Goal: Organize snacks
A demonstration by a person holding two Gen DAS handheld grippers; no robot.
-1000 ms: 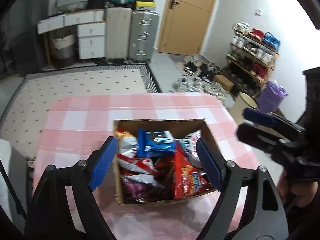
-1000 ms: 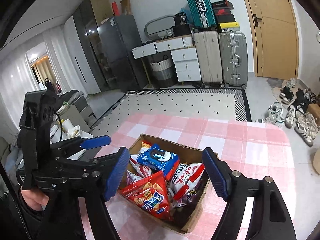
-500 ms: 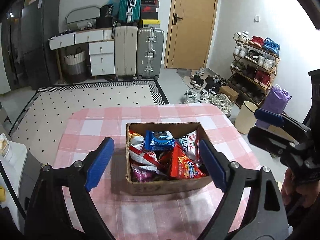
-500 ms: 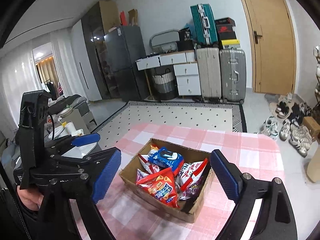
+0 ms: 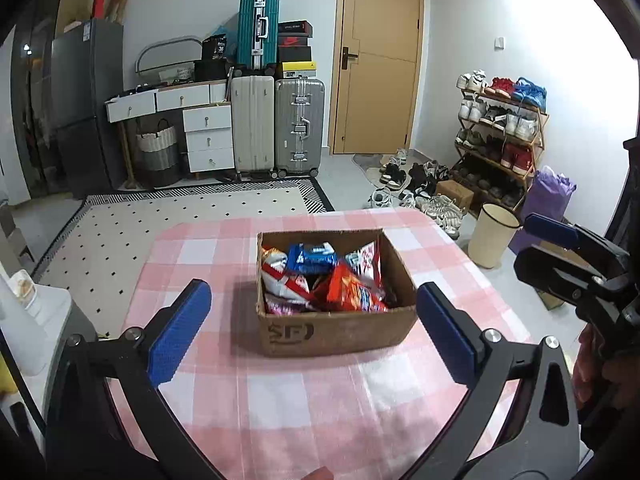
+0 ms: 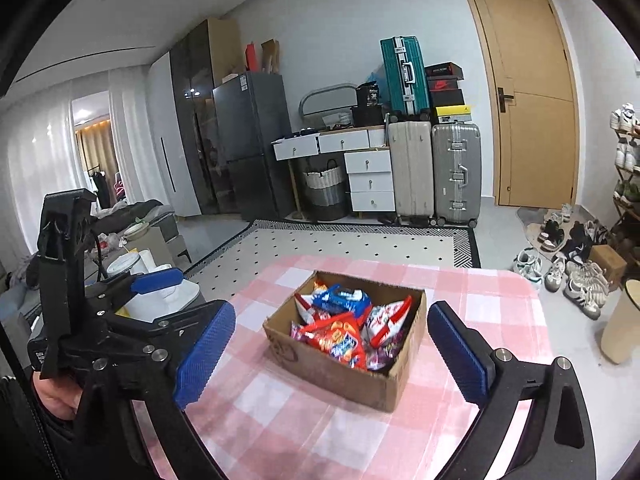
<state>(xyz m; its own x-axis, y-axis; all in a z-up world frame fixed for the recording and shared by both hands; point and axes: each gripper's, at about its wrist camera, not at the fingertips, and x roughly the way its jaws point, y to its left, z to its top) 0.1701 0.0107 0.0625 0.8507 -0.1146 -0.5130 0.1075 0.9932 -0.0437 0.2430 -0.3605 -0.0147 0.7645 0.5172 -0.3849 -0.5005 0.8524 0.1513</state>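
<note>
The left gripper (image 5: 314, 330) points down at the table; its jaws are opening, with nothing clamped. The cardboard box (image 5: 336, 330) sits ahead of its blue pads (image 5: 178, 334), between them in view but untouched. Snack packets (image 5: 320, 276) fill the box, a blue one (image 5: 312, 258) on top and a red one (image 5: 352, 292) nearer. The right gripper (image 6: 332, 356) is likewise opening and empty, with the box ahead on the pink checked tablecloth (image 6: 500, 304).
</note>
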